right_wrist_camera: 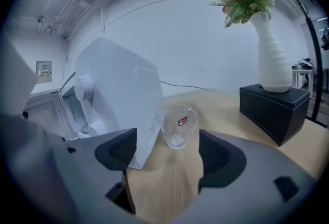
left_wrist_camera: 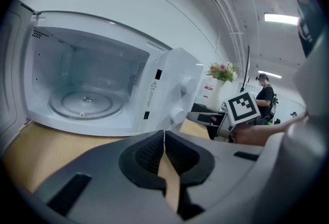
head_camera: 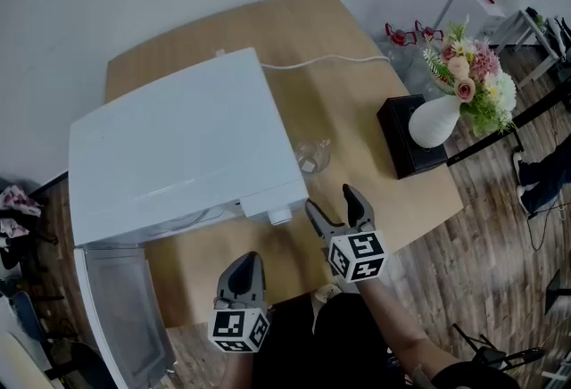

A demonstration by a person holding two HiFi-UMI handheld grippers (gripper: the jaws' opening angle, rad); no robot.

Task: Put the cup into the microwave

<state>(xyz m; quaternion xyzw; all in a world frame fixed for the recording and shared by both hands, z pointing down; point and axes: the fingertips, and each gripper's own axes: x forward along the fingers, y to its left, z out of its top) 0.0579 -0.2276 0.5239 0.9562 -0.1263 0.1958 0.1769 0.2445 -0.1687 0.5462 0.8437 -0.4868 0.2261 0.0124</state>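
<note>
Our rounded, pale wood table [head_camera: 357,102] stands on plank floor [head_camera: 500,227] by a white wall. The clear glass cup [head_camera: 312,155] sits just beside the boxy white microwave [head_camera: 178,146], whose door is open. Right gripper [head_camera: 332,200] gapes empty near the cup; left gripper [head_camera: 244,260] is clenched on nothing.

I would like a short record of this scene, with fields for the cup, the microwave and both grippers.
cup: clear glass, upright on the table beside the microwave, not held
microwave: white, door open, glass turntable empty
left gripper: jaws together, holding nothing
right gripper: jaws apart, aimed at the cup, not touching it
</note>
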